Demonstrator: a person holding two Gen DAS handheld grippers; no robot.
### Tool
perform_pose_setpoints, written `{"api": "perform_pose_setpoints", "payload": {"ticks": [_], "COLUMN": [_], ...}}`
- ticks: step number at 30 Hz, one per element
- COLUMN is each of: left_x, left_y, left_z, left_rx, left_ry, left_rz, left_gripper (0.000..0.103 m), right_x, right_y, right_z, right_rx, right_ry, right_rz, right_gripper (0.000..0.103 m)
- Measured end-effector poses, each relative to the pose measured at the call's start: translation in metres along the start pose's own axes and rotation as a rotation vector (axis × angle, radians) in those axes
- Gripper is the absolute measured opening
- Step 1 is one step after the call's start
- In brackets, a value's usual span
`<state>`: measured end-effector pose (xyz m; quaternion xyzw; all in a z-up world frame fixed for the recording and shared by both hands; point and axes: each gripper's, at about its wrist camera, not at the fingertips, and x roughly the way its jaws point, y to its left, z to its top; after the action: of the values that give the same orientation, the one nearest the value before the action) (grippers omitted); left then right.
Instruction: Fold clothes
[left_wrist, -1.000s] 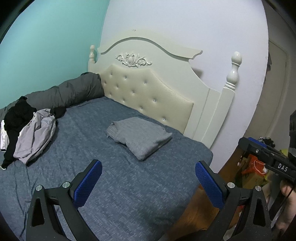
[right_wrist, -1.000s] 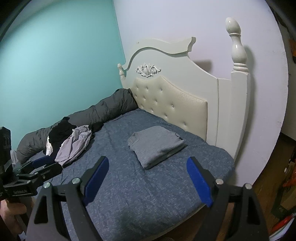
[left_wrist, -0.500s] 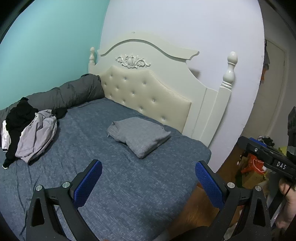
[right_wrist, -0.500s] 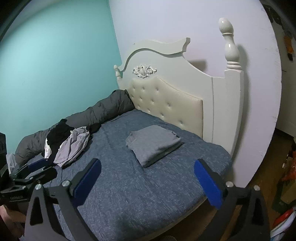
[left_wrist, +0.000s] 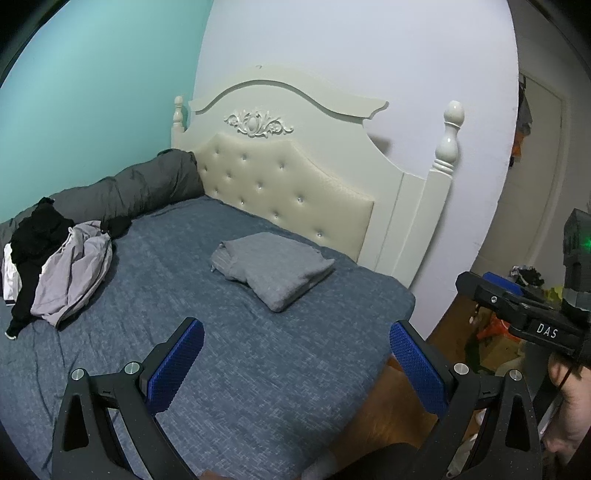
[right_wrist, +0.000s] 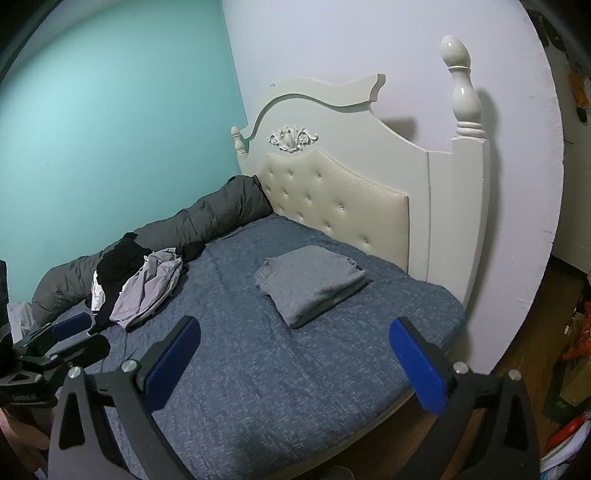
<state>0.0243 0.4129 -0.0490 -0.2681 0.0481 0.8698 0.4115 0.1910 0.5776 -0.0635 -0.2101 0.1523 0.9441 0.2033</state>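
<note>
Left wrist view: the left gripper (left_wrist: 295, 363) is held above the foot end of the bed (left_wrist: 258, 369), jaws spread wide with nothing between them. A folded grey garment (left_wrist: 275, 267) lies flat on the blue bedcover near the headboard (left_wrist: 288, 177), toward the bed's right edge. A heap of unfolded clothes (left_wrist: 55, 266), black and pale lilac, lies at the left edge against a rolled dark grey duvet (left_wrist: 125, 190) that runs along the teal wall. At the right margin the right gripper (left_wrist: 517, 306) shows side-on, off the bed, with a hand (left_wrist: 569, 402) below it.

Right wrist view: the right gripper (right_wrist: 295, 363) is over the bed's near edge, jaws fully apart and empty. The folded grey garment (right_wrist: 310, 282) sits ahead of it, just before the headboard (right_wrist: 332, 192) and well apart from the heap of unfolded clothes (right_wrist: 136, 284) at the left edge. The left gripper (right_wrist: 55, 347) appears at the lower left; its jaws cannot be judged from this angle.
</note>
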Motion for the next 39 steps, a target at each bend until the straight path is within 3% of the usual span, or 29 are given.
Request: {"api": "perform_pose_setpoints", "payload": {"ticks": [11,39], "left_x": [-0.007,-0.013], "left_y": [0.008,0.01], "left_z": [-0.002,-0.002], "left_rx": [-0.018,-0.018], "left_ry": [-0.008,-0.003], "left_rz": [0.019,-0.004], "left_gripper": [0.103,0.103], "right_x": [-0.007,-0.001], "right_y": [0.002,0.014], "right_z": [0.002,-0.018], "right_rx": [0.006,-0.016], "right_ry": [-0.021,0.031], "right_rz": [-0.008,0.007], "right_gripper": [0.103,0.103]}}
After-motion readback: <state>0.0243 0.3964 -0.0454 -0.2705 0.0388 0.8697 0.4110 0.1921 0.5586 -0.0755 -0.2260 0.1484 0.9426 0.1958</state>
